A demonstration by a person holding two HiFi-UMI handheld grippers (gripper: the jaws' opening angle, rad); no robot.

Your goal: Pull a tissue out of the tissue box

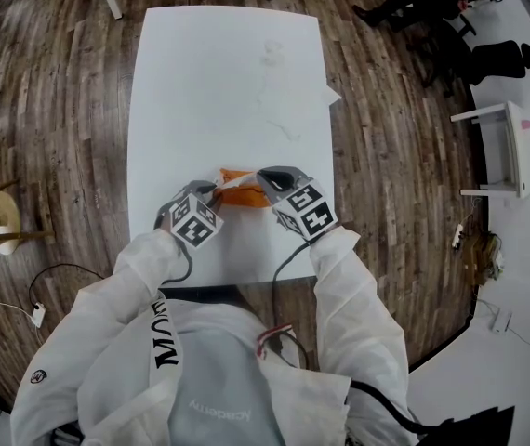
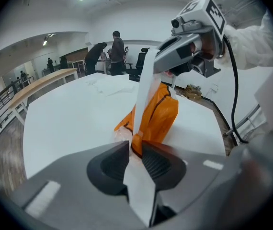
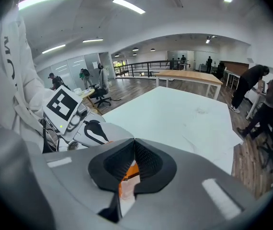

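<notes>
- Setting: a white table (image 1: 228, 82) with an orange tissue pack (image 1: 242, 191) near its front edge, just ahead of the person. The pack is soft rather than a stiff box.
- Left gripper (image 2: 135, 147): the jaws stand about half closed and clamp the near end of the pack, pinning it in place. A white flap also shows between the pads. Whether this is wrapper or tissue cannot be told.
- Right gripper (image 3: 134, 145): the jaws are pressed fully together at the tips, and white and orange show in the hollow behind them. In the left gripper view this gripper (image 2: 158, 68) hangs above the pack with the top of the tissue pinched in its tips.
- Tissue (image 2: 143, 90): a narrow white strip drawn taut from the top of the pack (image 2: 160, 114) up to the right gripper. Its lower end sits inside the pack, so it is not yet free.
- Step in hand: the pull itself, judged partway through, with one gripper anchoring and the other drawing.
- Next move: the right gripper should probably carry on up and away along the line of the strip, keeping its pinch. The left gripper (image 1: 211, 190) should hold the pack down so it does not lift with the tissue.
- Risk: a sideways or jerky pull may tear the thin sheet.
</notes>
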